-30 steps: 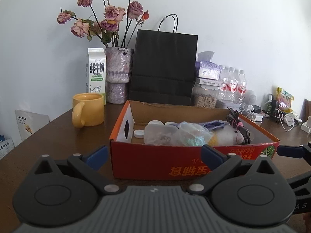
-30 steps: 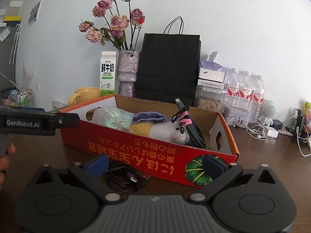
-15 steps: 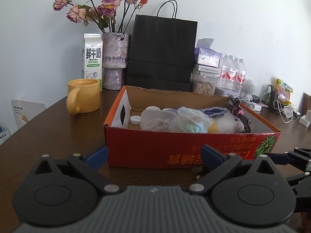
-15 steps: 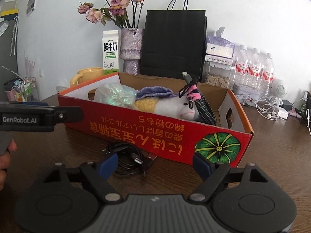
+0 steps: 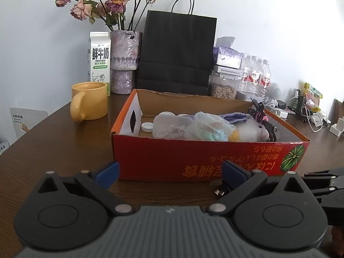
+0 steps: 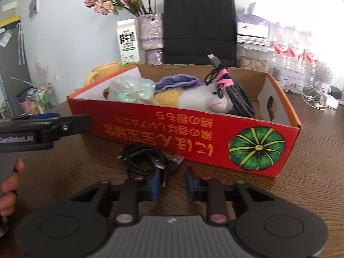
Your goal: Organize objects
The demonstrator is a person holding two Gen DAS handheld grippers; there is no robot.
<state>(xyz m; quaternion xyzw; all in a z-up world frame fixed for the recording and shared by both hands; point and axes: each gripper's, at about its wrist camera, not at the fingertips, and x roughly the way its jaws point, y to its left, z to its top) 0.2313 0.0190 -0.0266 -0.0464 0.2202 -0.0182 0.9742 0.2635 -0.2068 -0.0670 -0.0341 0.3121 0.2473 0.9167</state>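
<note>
The black cable (image 6: 148, 161) lies on the tabletop (image 6: 311, 161) just before the right gripper (image 6: 173, 185), whose jaws have just been closing, nothing clearly gripped between them.

box (image 6: 193, 135): red, orange script, green pumpkin | cable (image 6: 142, 159) before box: black | mug (image 5: 90, 101) left of box: yellow | bag (image 5: 176, 51) behind box: black

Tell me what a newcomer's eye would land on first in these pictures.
The red cardboard box with orange lettering and a green pumpkin, mid-table, crammed with a plush toy and a crinkly bag. Next, the coiled black USB cable on the table before it, at the right gripper. Behind, dried roses in a vase.
</note>
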